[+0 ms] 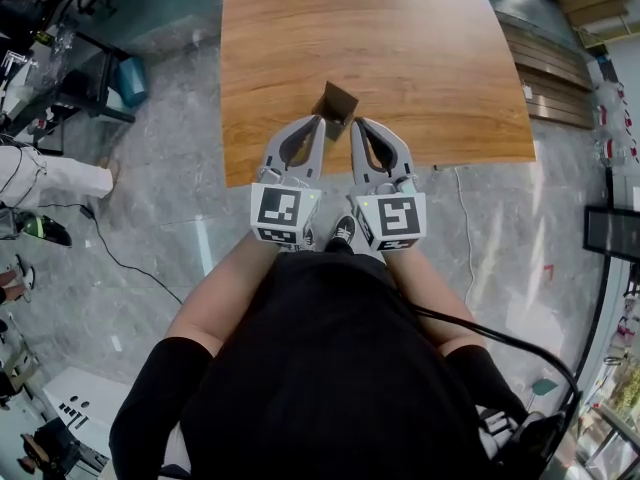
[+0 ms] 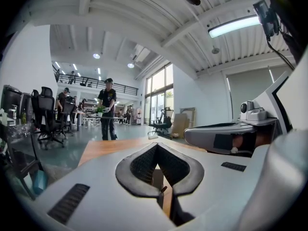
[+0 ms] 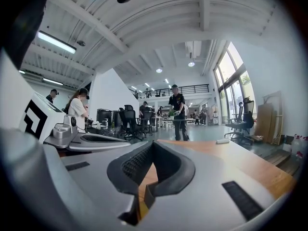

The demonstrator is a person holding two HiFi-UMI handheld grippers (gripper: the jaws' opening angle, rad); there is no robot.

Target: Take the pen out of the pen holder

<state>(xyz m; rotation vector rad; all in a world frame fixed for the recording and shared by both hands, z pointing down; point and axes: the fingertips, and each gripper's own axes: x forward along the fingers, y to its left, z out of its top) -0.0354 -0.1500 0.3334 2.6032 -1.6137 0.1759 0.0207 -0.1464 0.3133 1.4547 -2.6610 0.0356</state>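
Observation:
A small brown pen holder [image 1: 338, 102] stands near the front edge of the wooden table [image 1: 400, 38]. No pen shows clearly in it from the head view. My left gripper [image 1: 319, 119] and right gripper [image 1: 354, 122] are held side by side, with their tips just short of the holder on its near side. Both are shut with nothing between the jaws. In the left gripper view the holder [image 2: 156, 178] shows through the window of the shut left gripper [image 2: 156, 145]. In the right gripper view, part of the holder [image 3: 148, 194] shows low inside the shut right gripper [image 3: 153, 142].
A small white object [image 3: 222, 141] lies far out on the table. Left of the table are a blue bin [image 1: 131, 80], a person's legs [image 1: 50, 176] and a floor cable [image 1: 120, 260]. Wooden planks [image 1: 548, 68] lie to the right. Office chairs [image 2: 48, 117] and people stand beyond.

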